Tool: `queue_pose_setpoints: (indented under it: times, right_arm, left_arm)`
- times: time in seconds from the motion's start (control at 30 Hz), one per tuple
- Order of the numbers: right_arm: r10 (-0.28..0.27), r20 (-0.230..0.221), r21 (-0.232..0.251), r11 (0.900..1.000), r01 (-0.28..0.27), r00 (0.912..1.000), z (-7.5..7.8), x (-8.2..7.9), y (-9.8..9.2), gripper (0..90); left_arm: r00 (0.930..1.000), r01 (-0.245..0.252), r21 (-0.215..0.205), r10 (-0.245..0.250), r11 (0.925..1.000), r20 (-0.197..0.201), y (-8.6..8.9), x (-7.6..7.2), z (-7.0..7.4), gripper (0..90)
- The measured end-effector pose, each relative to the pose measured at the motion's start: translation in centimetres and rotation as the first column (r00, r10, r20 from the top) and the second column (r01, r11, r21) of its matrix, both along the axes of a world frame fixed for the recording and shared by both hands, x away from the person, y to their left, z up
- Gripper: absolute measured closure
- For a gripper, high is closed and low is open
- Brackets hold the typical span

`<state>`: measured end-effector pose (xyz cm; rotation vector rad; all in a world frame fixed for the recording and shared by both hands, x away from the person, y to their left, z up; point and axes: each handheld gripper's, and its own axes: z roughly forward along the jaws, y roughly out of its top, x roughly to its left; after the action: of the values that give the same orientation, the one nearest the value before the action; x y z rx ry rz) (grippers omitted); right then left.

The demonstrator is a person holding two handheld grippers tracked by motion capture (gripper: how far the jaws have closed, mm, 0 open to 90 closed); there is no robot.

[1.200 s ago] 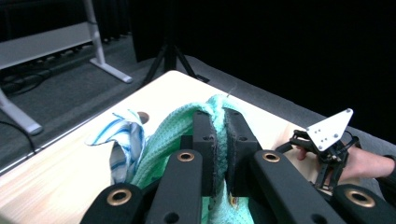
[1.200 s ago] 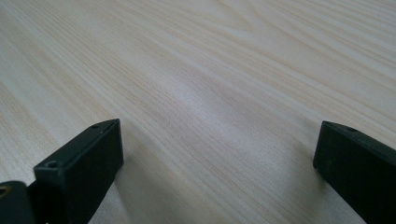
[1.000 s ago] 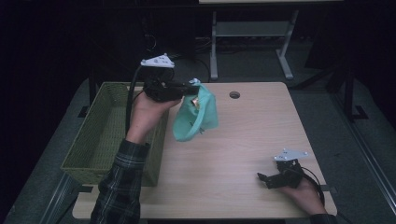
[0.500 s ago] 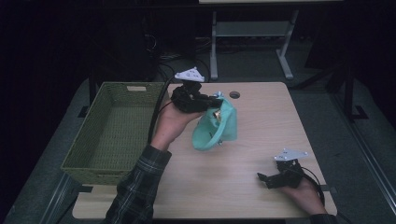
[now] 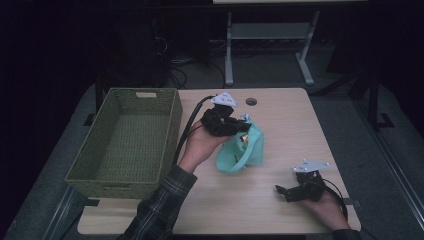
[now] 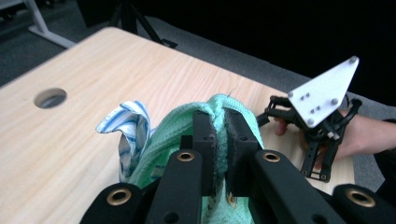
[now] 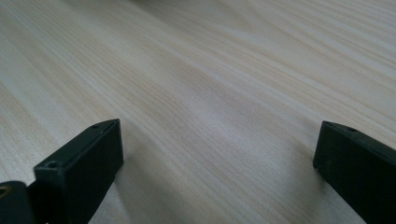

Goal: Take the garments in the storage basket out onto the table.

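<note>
A basket [image 5: 125, 140] sits on the table's [image 5: 280, 125] left side. Right of it, mid-table, the left gripper [image 5: 240, 127] holds a cloth [image 5: 242, 150]. The right gripper [image 5: 281, 192] rests at the near right corner.

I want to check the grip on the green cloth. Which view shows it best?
The left gripper view: the left gripper's fingers pinch a fold of the green cloth up close. The high view shows the cloth hanging onto the table, the grip hidden. The right gripper view shows bare tabletop.

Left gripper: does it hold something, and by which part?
The left gripper is shut on the green cloth, pinching a bunched fold at its top edge.
</note>
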<state>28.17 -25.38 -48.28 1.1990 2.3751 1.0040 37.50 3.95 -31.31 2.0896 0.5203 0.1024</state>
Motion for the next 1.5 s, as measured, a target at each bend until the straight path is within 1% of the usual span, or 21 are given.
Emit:
queue_pose_setpoints:
  times: [0.07,0.2,0.23,0.27,0.33,0.43,0.53,0.7,0.73,0.8,0.83,0.97,1.03,1.1,1.17,1.23,1.27,1.3,1.33,1.4,1.5]
  right_arm:
    - [0.000,0.000,0.000,1.000,0.000,1.0000,0.0,0.0,0.0,1.1]
    - [0.001,0.002,0.000,1.000,-0.001,1.0000,0.0,0.0,0.0,1.1]
    - [0.001,0.002,0.000,1.000,-0.001,1.0000,0.0,0.0,0.0,1.1]
    - [0.002,0.002,-0.002,1.000,-0.002,1.0000,0.0,0.0,0.0,1.1]
    - [0.002,0.002,-0.001,1.000,-0.002,1.0000,0.0,0.0,0.0,1.1]
    - [0.002,0.002,-0.001,1.000,-0.002,1.0000,0.0,0.0,0.0,1.1]
    - [0.001,0.001,-0.001,1.000,-0.001,1.0000,0.0,0.0,0.0,1.1]
    - [0.001,0.002,-0.002,1.000,-0.001,1.0000,0.0,0.0,0.0,1.2]
    - [0.002,0.001,-0.002,1.000,-0.002,1.0000,0.0,0.0,0.0,1.1]
    - [0.002,0.001,-0.002,1.000,-0.002,1.0000,0.0,0.0,0.0,1.1]
    - [0.001,0.001,-0.001,1.000,-0.001,1.0000,0.0,0.0,0.0,1.2]
    - [0.002,0.002,-0.002,1.000,-0.002,1.0000,0.0,0.0,0.0,1.2]
    - [0.002,0.002,-0.002,1.000,-0.002,1.0000,0.0,0.0,0.0,1.2]
    - [0.002,0.002,-0.003,1.000,-0.002,1.0000,0.0,0.0,0.0,1.1]
    - [0.002,0.002,-0.003,1.000,-0.002,1.0000,0.0,0.0,0.0,1.1]
    - [0.001,0.001,-0.003,1.000,-0.001,1.0000,0.0,0.0,0.0,1.2]
    - [0.002,0.002,-0.003,1.000,-0.002,1.0000,0.0,0.0,0.0,1.1]
    - [0.002,0.002,-0.002,1.000,-0.002,1.0000,0.0,0.0,0.0,1.1]
    - [0.002,0.002,-0.003,1.000,-0.002,1.0000,0.0,0.0,0.0,1.1]
    - [0.001,0.002,-0.003,1.000,-0.001,1.0000,0.0,0.0,0.0,1.1]
    - [0.002,0.002,-0.003,1.000,-0.002,1.0000,0.0,0.0,0.0,1.1]
  left_arm:
    - [0.9999,-0.004,0.012,0.004,0.9999,-0.011,-0.4,-0.1,-1.0,84.2]
    - [0.9997,-0.005,0.053,0.006,0.9986,-0.022,-1.0,-0.1,-3.0,84.2]
    - [0.9997,-0.005,0.053,0.006,0.9986,-0.022,-1.0,-0.1,-3.0,84.1]
    - [0.9997,-0.003,0.082,0.005,0.9966,-0.023,-1.1,-0.1,-4.0,84.2]
    - [0.9995,-0.002,0.097,0.005,0.9953,-0.032,-1.2,-0.2,-4.8,84.1]
    - [0.9991,-0.004,0.106,0.008,0.9943,-0.042,-1.1,-0.2,-6.0,84.0]
    - [0.9988,-0.009,0.106,0.014,0.9943,-0.048,-1.1,-0.4,-6.8,83.9]
    - [0.9985,0.011,0.142,-0.003,0.9898,-0.054,-1.4,-0.9,-8.5,83.7]
    - [0.9983,0.010,0.140,-0.002,0.9900,-0.059,-1.5,-1.0,-8.9,83.7]
    - [0.9981,0.019,0.157,-0.009,0.9875,-0.061,-1.8,-1.1,-9.6,83.7]
    - [0.9978,0.030,0.177,-0.019,0.9838,-0.063,-1.9,-1.2,-10.0,83.6]
    - [0.9971,0.051,0.210,-0.038,0.9763,-0.066,-2.5,-1.4,-11.2,83.5]
    - [0.9963,0.051,0.213,-0.034,0.9758,-0.079,-2.9,-1.5,-11.9,83.5]
    - [0.9955,0.067,0.235,-0.049,0.9697,-0.082,-3.1,-1.5,-12.5,83.4]
    - [0.9952,0.069,0.248,-0.050,0.9664,-0.084,-3.4,-1.6,-13.0,83.4]
    - [0.9945,0.078,0.269,-0.056,0.9601,-0.089,-3.7,-1.6,-13.5,83.3]
    - [0.9945,0.073,0.267,-0.050,0.9610,-0.092,-3.8,-1.7,-13.8,83.2]
    - [0.9937,0.080,0.275,-0.055,0.9581,-0.098,-3.8,-1.6,-14.0,83.1]
    - [0.9934,0.071,0.263,-0.045,0.9622,-0.105,-3.9,-1.6,-14.3,83.0]
    - [0.9931,0.072,0.257,-0.045,0.9637,-0.108,-3.8,-1.6,-14.4,82.6]
    - [0.9936,0.071,0.264,-0.045,0.9619,-0.104,-3.7,-1.5,-14.1,76.6]
